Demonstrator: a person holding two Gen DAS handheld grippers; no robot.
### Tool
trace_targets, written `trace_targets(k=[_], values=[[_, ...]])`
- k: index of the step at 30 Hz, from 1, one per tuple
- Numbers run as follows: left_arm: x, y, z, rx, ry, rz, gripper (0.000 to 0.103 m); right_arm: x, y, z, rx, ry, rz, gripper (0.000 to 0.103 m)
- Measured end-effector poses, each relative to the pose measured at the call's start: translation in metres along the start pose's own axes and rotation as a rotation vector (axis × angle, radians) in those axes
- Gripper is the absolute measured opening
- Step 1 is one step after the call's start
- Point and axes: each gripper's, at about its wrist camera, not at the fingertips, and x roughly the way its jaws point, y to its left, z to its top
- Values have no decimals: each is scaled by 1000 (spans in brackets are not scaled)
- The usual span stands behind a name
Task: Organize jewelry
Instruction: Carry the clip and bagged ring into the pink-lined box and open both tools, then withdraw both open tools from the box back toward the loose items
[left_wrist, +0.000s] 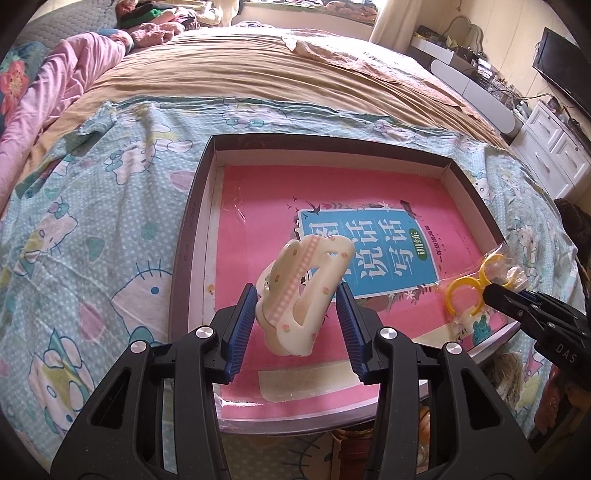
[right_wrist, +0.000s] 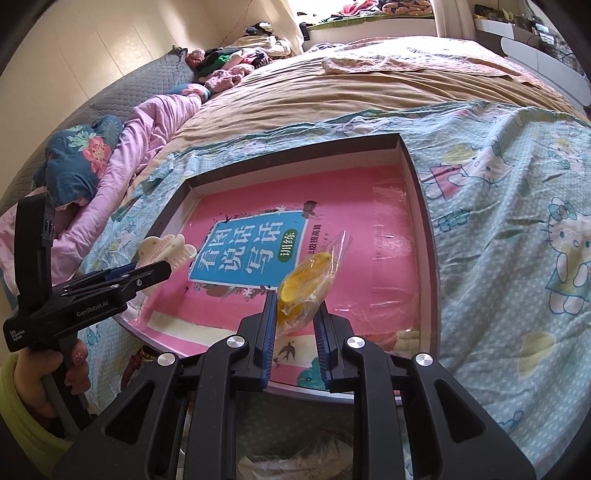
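Note:
My left gripper (left_wrist: 297, 295) is shut on a cream hair claw clip (left_wrist: 306, 288) with small flower prints and holds it tilted above the near part of a pink book (left_wrist: 332, 184). The book lies in a shallow dark-rimmed box (left_wrist: 192, 229). My right gripper (right_wrist: 297, 301) is shut on a clear plastic bag of yellow rings (right_wrist: 306, 284), over the book's near right corner. In the left wrist view the yellow rings (left_wrist: 465, 295) hang from the right gripper (left_wrist: 495, 291) near the box's right rim. The right wrist view shows the left gripper (right_wrist: 159, 267) with the clip (right_wrist: 166, 247) at the box's left side.
The box (right_wrist: 424, 206) rests on a bed with a cartoon-cat sheet (left_wrist: 92, 221) and a tan blanket (left_wrist: 258, 81). A pink quilt (left_wrist: 55, 85) lies at the far left. White drawers (left_wrist: 554, 147) stand right of the bed. A hand in a yellow-green sleeve (right_wrist: 22, 398) grips the left tool.

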Motion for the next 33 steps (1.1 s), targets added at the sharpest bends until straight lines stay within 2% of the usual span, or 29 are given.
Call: trace_targets(k=[7,14,17,19,23,25,27,30,33], values=[[1,3,-3,-6,3,1,36,-14,-5,-2,5,-23,-52,44],[-4,3,-4,-8,-4,-2,36,-32,-8,-2,11,-48,-65,49],[-9,3,-4,-9,-15,-2,38,-40,-6,-1,7,-70,-74,59],[-14,3,-4,-13,-22,-3,45,-44,-5,0,6,-78,-73,60],[-28,4,-4,-18,-42,2,49,-52,-4,1,3,-94,-76,60],[-36,5,-4,-22,-54,1,57,-56,-2,1,1,-102,-77,61],[-46,4,-4,-17,-69,10,59,-61,-1,2,1,-112,-77,61],[-60,3,-4,-18,-97,12,69,-70,2,2,-6,-130,-79,62],[-75,3,-4,-18,-123,14,76,-81,5,1,-8,-162,-91,76]])
